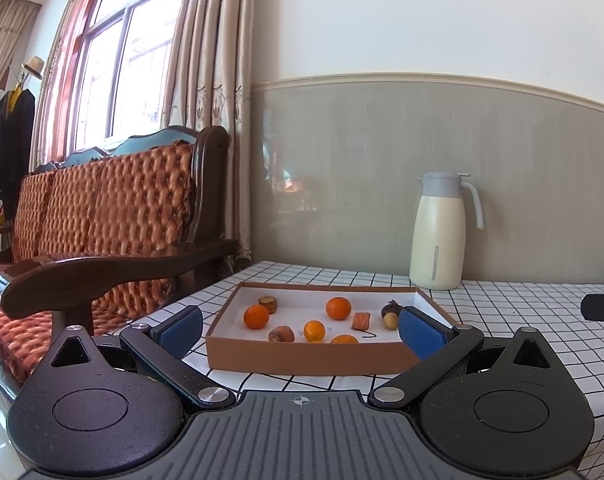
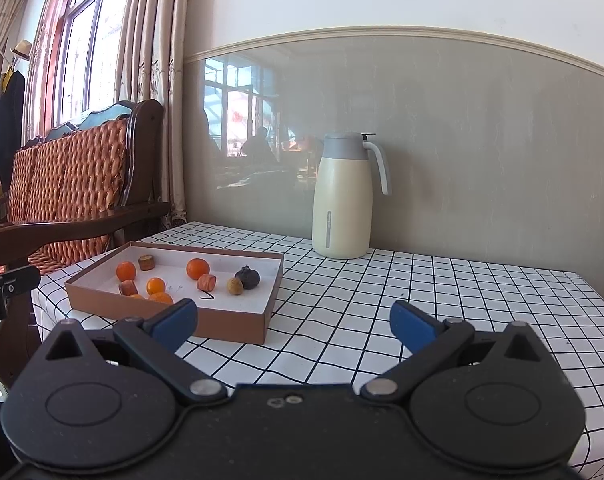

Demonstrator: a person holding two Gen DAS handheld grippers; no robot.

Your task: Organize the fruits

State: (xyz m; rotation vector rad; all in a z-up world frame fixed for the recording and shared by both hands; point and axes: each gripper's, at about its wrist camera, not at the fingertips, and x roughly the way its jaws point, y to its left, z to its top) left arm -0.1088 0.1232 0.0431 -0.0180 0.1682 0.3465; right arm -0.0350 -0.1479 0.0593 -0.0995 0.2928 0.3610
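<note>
**Both tongs wide apart over the table, fruit lying in the box**

The left tongs (image 1: 299,326) are spread wide with nothing between the blue pads (image 1: 416,330). They hover low at the near edge of the table (image 1: 522,320), straddling the near wall of the box (image 1: 302,356). The right tongs (image 2: 293,322) are likewise spread wide and grip nothing; they hang over the bare checked cloth, with the box near their left pad.

The box is a shallow brown cardboard tray with a white floor, set toward the table's left edge and near corner. In it lie several oranges: one (image 1: 256,317) toward the left wall, one (image 1: 338,308) near the middle, one (image 1: 314,331) closer in, and another (image 1: 344,339) partly hidden behind the near wall. Among them are small brown cut pieces (image 1: 267,304) near the far left, one (image 1: 281,334) by the near wall, and a pinkish piece (image 1: 360,321) right of centre. By the right wall sit a dark round fruit (image 2: 248,277) and a small tan one (image 2: 235,286), just beside each other.

A cream jug (image 2: 343,208) with a grey lid stands upright at the far edge, against the wall. A wooden sofa (image 1: 113,216) with orange cushions stands left of the table, under a curtained window (image 1: 113,60).
</note>
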